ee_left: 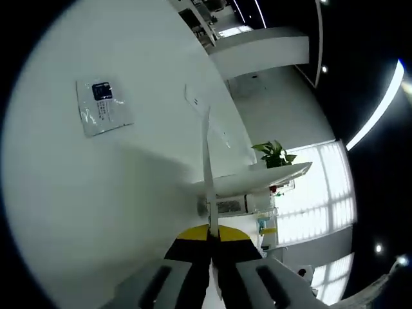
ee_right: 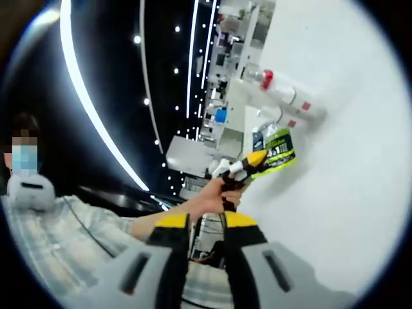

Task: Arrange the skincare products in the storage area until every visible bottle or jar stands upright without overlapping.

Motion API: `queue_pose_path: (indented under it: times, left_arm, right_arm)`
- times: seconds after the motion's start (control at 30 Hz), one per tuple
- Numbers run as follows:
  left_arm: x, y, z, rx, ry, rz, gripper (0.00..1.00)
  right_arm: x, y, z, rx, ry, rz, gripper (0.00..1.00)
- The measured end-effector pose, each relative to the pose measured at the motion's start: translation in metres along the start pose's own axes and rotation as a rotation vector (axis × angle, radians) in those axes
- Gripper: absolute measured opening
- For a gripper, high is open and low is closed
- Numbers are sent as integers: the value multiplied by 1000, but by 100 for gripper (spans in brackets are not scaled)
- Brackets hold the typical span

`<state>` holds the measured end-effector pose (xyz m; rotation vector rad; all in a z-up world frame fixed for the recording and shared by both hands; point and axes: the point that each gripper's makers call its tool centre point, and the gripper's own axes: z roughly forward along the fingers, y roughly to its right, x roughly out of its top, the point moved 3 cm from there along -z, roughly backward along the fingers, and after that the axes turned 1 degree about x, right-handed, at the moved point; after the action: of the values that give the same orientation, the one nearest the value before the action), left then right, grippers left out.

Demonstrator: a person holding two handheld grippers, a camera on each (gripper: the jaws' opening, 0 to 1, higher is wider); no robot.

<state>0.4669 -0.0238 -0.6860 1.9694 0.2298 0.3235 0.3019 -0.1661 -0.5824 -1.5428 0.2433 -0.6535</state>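
Observation:
My left gripper (ee_left: 210,239) is shut on a thin flat sachet (ee_left: 207,167) seen edge-on, rising straight from the jaws. In the right gripper view the same sachet (ee_right: 278,148) shows its green, black and white face, pinched by the left gripper (ee_right: 252,159) in a person's hand (ee_right: 215,192) above the white table (ee_right: 335,212). Beyond it a white bottle with a red cap (ee_right: 273,87) lies on its side beside a white tube (ee_right: 306,106). A second flat sachet (ee_left: 103,106) lies on the table (ee_left: 96,193). My right gripper (ee_right: 206,225) is open with nothing between its jaws.
A potted plant (ee_left: 273,154) and a white counter (ee_left: 257,177) stand past the table's far edge. The person's checked sleeve (ee_right: 77,238) fills the left of the right gripper view. A blue item (ee_right: 221,116) sits among shelves farther off.

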Motion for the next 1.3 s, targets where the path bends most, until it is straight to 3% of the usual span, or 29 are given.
queue_pose_path:
  times: [0.37,0.53,0.77,0.9,1.0,1.13,1.3]
  left_arm:
    - [5,-7,17,29,-8,-4,2]
    - [6,-21,18,111,-32,26,2]
    - [13,-25,22,136,-23,31,2]
    - [9,-36,23,217,-85,83,5]
    - [10,-42,22,258,-87,71,8]
    - [10,-39,24,238,-83,66,8]
    - [9,-36,25,259,-82,62,9]
  right_arm:
    - [0,7,-5,-30,17,11,18]
    - [-2,9,-6,-39,21,16,18]
    - [-3,12,-10,-54,32,18,18]
    - [-3,12,-11,-56,32,16,18]
    - [-2,12,-12,-54,38,3,16]
    - [-3,12,-12,-54,42,5,16]
    - [-3,12,-10,-47,45,11,16]
